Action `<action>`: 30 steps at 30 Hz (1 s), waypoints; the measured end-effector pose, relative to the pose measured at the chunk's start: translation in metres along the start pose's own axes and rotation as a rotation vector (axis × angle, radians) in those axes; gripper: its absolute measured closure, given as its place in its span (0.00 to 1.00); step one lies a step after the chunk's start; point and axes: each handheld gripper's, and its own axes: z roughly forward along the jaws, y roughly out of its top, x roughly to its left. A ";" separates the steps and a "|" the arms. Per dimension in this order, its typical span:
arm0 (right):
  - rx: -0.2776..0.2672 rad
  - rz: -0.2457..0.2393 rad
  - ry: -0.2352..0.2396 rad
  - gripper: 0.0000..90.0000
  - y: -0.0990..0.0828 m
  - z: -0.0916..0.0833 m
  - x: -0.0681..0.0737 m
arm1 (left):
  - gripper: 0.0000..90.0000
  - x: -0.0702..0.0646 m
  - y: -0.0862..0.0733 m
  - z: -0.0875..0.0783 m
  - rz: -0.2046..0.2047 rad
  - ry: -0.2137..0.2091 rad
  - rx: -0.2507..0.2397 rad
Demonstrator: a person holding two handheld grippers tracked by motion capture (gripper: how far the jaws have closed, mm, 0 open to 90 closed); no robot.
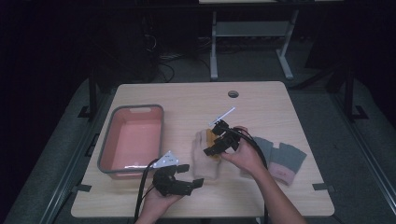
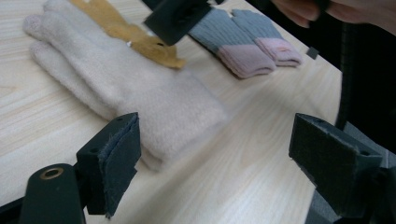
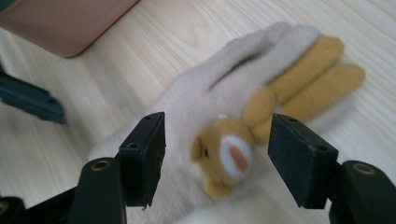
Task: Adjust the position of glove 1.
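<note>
A dim room holds a wooden table (image 1: pixel 261 100). Left of the cream glove (image 1: pixel 206 161), the pink bin (image 1: pixel 133 137) sits empty; grey gloves (image 1: pixel 280 158) lie right. Both the right gripper (image 1: pixel 219 140) above it and left gripper (image 1: pixel 184 179) beside it gape, nothing grasped yet.

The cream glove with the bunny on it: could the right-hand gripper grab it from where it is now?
Probably yes. The right gripper hovers just over the cream glove, jaws open to either side of the bunny patch, with nothing between them and the glove.
</note>
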 end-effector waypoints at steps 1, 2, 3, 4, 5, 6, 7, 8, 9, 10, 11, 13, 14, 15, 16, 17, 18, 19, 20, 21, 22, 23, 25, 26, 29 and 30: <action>-0.010 0.010 0.002 0.41 -0.003 -0.002 -0.001 | 0.19 0.001 0.002 0.002 -0.002 0.005 0.010; -0.025 0.034 0.009 0.41 -0.008 -0.005 -0.002 | 0.19 0.002 0.004 0.006 -0.015 0.010 0.016; -0.032 0.046 0.011 0.41 -0.011 -0.006 -0.003 | 0.19 0.003 0.005 0.008 -0.021 0.012 0.022; -0.038 0.055 0.014 0.41 -0.013 -0.007 -0.004 | 0.19 0.004 0.006 0.010 -0.037 0.012 0.021; -0.043 0.065 0.012 0.41 -0.016 -0.008 -0.005 | 0.19 0.005 0.007 0.012 -0.048 0.013 0.023; -0.043 0.065 0.012 0.41 -0.016 -0.008 -0.005 | 0.19 0.005 0.007 0.012 -0.048 0.013 0.023; -0.055 0.090 0.024 0.42 -0.021 -0.010 -0.006 | 0.19 0.005 0.008 0.015 -0.059 0.016 0.024; -0.059 0.109 0.029 0.42 -0.024 -0.010 -0.007 | 0.19 0.008 0.010 0.019 -0.077 0.023 0.034; -0.065 0.121 0.032 0.42 -0.027 -0.011 -0.008 | 0.20 0.010 0.010 0.020 -0.086 0.035 0.044; -0.065 0.121 0.032 0.42 -0.027 -0.011 -0.008 | 0.21 0.010 0.010 0.020 -0.086 0.035 0.044; -0.077 0.143 0.035 0.43 -0.032 -0.010 -0.011 | 0.22 0.012 0.011 0.022 -0.099 0.048 0.050; -0.086 0.163 0.040 0.43 -0.037 -0.008 -0.013 | 0.23 0.016 0.013 0.025 -0.123 0.059 0.057; -0.086 0.163 0.040 0.43 -0.037 -0.008 -0.013 | 0.23 0.016 0.013 0.025 -0.123 0.059 0.057; -0.094 0.186 0.055 0.43 -0.042 -0.006 -0.015 | 0.24 0.018 0.014 0.026 -0.131 0.059 0.058; -0.094 0.186 0.055 0.43 -0.042 -0.006 -0.015 | 0.24 0.019 0.014 0.027 -0.144 0.063 0.062; -0.103 0.198 0.067 0.44 -0.046 -0.004 -0.017 | 0.27 0.020 0.015 0.030 -0.163 0.069 0.070; -0.110 0.206 0.073 0.45 -0.048 -0.003 -0.017 | 0.28 0.022 0.015 0.031 -0.169 0.072 0.076; -0.116 0.220 0.081 0.45 -0.050 -0.003 -0.017 | 0.30 0.023 0.015 0.032 -0.180 0.075 0.081; -0.123 0.229 0.085 0.46 -0.052 -0.003 -0.017 | 0.30 0.024 0.014 0.033 -0.191 0.072 0.086; -0.131 0.234 0.092 0.46 -0.054 -0.001 -0.018 | 0.31 0.025 0.014 0.035 -0.199 0.072 0.088; -0.133 0.234 0.094 0.47 -0.055 0.000 -0.018 | 0.33 0.025 0.014 0.035 -0.199 0.072 0.088; -0.128 0.249 0.098 0.47 -0.056 0.000 -0.017 | 0.34 0.027 0.014 0.036 -0.213 0.080 0.099; -0.130 0.267 0.115 0.49 -0.058 0.003 -0.017 | 0.37 0.028 0.014 0.038 -0.222 0.083 0.105; -0.132 0.270 0.117 0.49 -0.059 0.005 -0.017 | 0.38 0.028 0.014 0.038 -0.222 0.083 0.105; -0.127 0.297 0.127 0.51 -0.062 0.010 -0.018 | 0.42 0.030 0.013 0.041 -0.238 0.093 0.119; -0.125 0.306 0.131 0.51 -0.063 0.012 -0.018 | 0.44 0.031 0.013 0.041 -0.238 0.094 0.125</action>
